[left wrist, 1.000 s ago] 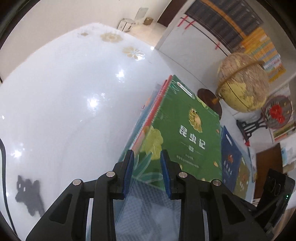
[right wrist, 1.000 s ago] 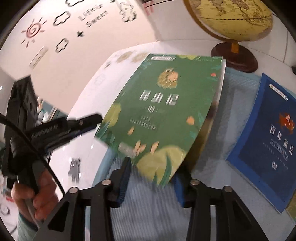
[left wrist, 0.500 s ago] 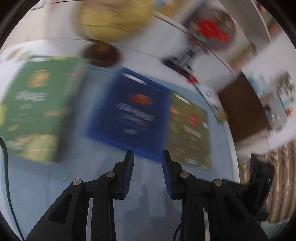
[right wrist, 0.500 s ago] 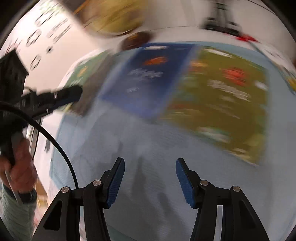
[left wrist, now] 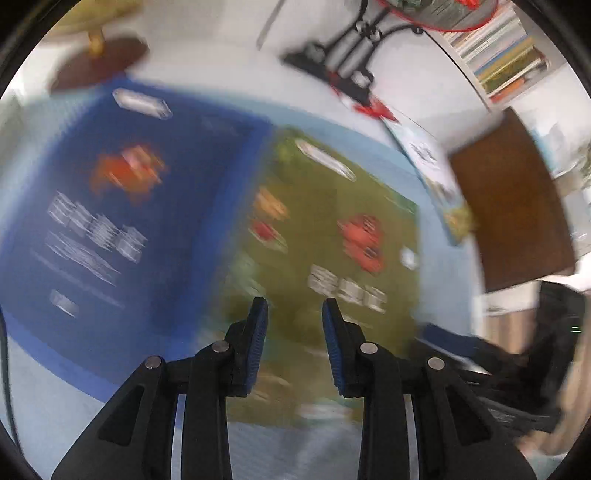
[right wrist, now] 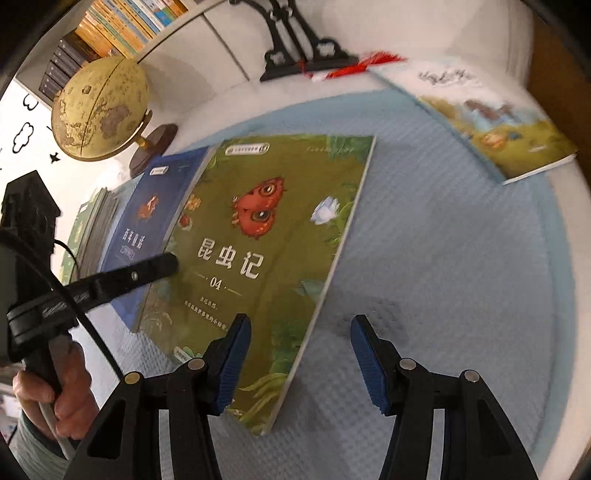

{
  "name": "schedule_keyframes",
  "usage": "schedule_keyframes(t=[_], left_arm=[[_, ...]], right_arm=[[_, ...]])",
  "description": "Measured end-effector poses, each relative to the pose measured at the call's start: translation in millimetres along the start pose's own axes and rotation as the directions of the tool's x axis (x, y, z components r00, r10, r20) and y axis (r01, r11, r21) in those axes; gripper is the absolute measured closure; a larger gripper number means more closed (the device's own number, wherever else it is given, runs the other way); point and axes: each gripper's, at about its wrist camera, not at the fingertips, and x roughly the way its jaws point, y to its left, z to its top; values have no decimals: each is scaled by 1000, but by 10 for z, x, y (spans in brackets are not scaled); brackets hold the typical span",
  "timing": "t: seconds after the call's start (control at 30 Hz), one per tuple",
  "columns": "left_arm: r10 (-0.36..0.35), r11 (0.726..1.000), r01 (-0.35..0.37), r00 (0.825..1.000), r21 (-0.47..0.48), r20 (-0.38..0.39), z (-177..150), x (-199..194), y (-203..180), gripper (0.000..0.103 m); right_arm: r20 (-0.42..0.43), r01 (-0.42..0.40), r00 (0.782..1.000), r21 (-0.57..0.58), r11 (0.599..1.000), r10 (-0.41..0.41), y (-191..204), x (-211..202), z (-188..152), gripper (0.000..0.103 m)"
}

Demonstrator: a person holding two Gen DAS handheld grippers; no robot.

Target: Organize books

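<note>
Two grippers hang over a pale blue quilted mat (right wrist: 461, 258) spread on a white surface (right wrist: 229, 96), both with jaws parted and nothing between them. The right gripper (right wrist: 301, 354) stands wide, above the lower right edge of an olive-green book (right wrist: 280, 236). That book lies flat on the mat, its cover showing a red butterfly, a pale blue flower, leaves round the border, white Chinese characters and "04". The left gripper (left wrist: 291, 332) has its jaws set narrower and hovers over the lower part of the same olive-green book (left wrist: 332, 240); in the right wrist view one of its black fingers (right wrist: 147, 271) reaches across the book's left edge, and the person's hand (right wrist: 55, 395) grips its handle at lower left.

Just left of the green book, under its edge, lies a dark blue book (right wrist: 155, 221) with a red figure and white characters. Further left is a stack of books (right wrist: 92, 229). A fourth book with a painted landscape cover (right wrist: 491, 125) lies apart at the mat's far right.

Beyond them stand a yellow globe (right wrist: 99, 107) on a dark wooden base, a black ornate stand (right wrist: 299, 51) with a red tassel, and shelved books (right wrist: 122, 26) behind.

The left wrist view is heavily blurred and makes the covers unreadable, but it alone shows a brown panel (left wrist: 517, 214) at right; the sharp right wrist view alone shows the stack and the hand.
</note>
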Motion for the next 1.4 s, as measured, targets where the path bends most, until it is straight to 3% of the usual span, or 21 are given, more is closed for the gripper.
schedule_keyframes(t=[0.07, 0.2, 0.27, 0.37, 0.53, 0.6, 0.67, 0.8, 1.0, 1.23, 1.3, 1.4], left_arm=[[-29, 999, 29, 1000, -38, -7, -77, 15, -28, 75], [59, 998, -57, 996, -38, 71, -212, -87, -143, 75], [97, 995, -90, 985, -49, 143, -213, -228, -169, 75], [159, 987, -157, 969, -24, 188, -80, -341, -180, 75], [219, 974, -222, 973, 50, 72, 160, -75, -67, 75], [266, 960, -270, 962, 77, 64, 137, 10, -39, 74], [237, 968, -241, 969, 71, 64, 127, 57, -21, 68], [224, 971, -228, 973, 68, 54, 54, 67, -101, 67], [183, 979, -186, 982, 90, 36, -603, 49, -413, 67], [64, 998, -64, 998, 12, -15, -1759, -29, -791, 67], [69, 998, -69, 997, -3, -25, -2020, -55, -887, 67], [143, 988, -143, 990, -60, -6, -2279, -155, -925, 67]], right_arm=[[9, 1, 1000, -29, 1000, 0, 45, 26, -15, 47], [5, -13, 1000, -73, 997, 13, 32, -6, -107, 48], [-2, -20, 1000, -76, 997, 19, -1, -24, -89, 48], [-10, -31, 999, -69, 997, 30, -56, -65, -94, 48], [-25, -36, 999, -90, 995, 34, -30, -34, -36, 48], [-28, -37, 999, -103, 994, 34, -14, -20, -19, 48], [-28, -37, 999, -113, 993, 34, -5, -2, -3, 48], [-31, -39, 999, -171, 984, 34, 59, 19, -8, 47], [-44, 0, 999, -261, 965, -12, -141, -172, -297, 47], [-133, -13, 991, -315, 949, -31, -718, -640, -1117, 46], [-156, -22, 987, -315, 949, -29, -839, -746, -1315, 46], [-166, -19, 986, -282, 959, -29, -1011, -867, -1494, 47]])
